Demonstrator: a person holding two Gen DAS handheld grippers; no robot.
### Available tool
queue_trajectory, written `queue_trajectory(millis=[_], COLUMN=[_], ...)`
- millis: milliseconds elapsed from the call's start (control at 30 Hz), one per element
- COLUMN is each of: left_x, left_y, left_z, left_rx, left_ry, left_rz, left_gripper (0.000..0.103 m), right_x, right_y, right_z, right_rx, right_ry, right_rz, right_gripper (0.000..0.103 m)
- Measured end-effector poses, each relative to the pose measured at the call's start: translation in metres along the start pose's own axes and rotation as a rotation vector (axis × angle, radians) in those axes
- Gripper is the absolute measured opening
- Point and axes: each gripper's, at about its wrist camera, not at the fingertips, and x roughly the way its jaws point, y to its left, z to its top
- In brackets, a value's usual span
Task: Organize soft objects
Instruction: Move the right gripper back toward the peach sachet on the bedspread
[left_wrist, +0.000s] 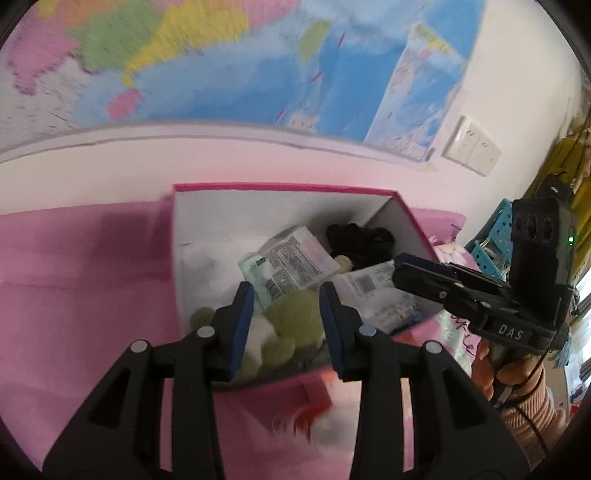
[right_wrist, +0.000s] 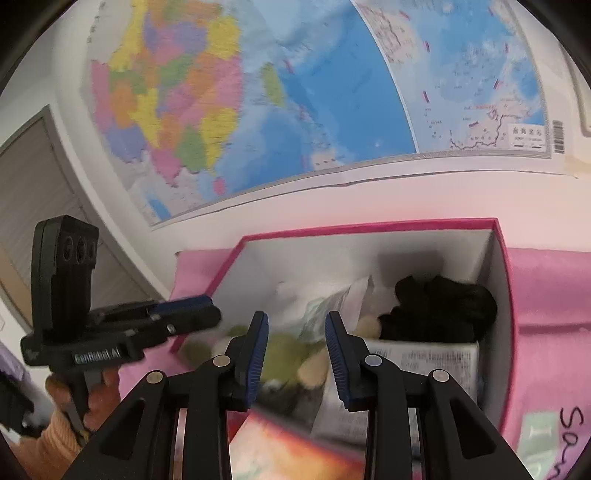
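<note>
Both grippers point downward into the open pink box (left_wrist: 284, 189), which sits on a pink cloth (left_wrist: 85, 266) below a wall map (left_wrist: 236, 70). The left gripper (left_wrist: 286, 325) hangs over the near end of the box, its jaws a narrow gap apart with nothing pressed between them; a green and white plush toy (left_wrist: 291, 325) lies in the box beneath. The right gripper (right_wrist: 295, 354), held by a hand (left_wrist: 517, 373) in a ribbed sleeve, reaches in from the box's right side, jaws slightly parted and empty. Flat packets (left_wrist: 291, 258) lie at angles in the middle, and a black soft item (left_wrist: 360, 240) fills the far right corner.
</note>
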Motion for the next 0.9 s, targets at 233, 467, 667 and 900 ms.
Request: queue_trajectory(millis=[233, 467, 667, 900], left_x=[-0.056, -0.068, -0.063, -0.056], left_y=[-0.006, 0.0, 0.021, 0.038], left_z=[-0.038, -0.094, -0.143, -0.177], left_rx=[0.039, 0.028, -0.049, -0.113], left_ry=[-0.062, 0.011, 0.11, 0.191], left_rz=[-0.019, 0.008, 0.018, 0.011], left_gripper=[0.041, 0.042, 0.042, 0.042], right_x=[-0.044, -0.049, -0.02, 0.01], right_y=[0.03, 0.057, 0.083, 0.101], right_z=[-0.032, -0.082, -0.125, -0.152], right_rx=[-0.064, -0.076, -0.091, -0.085], right_ry=[0.01, 0.141, 0.308, 0.419], right_rz=[0.107, 0.235, 0.294, 0.324], right_gripper=[0.036, 0.037, 0.037, 0.037])
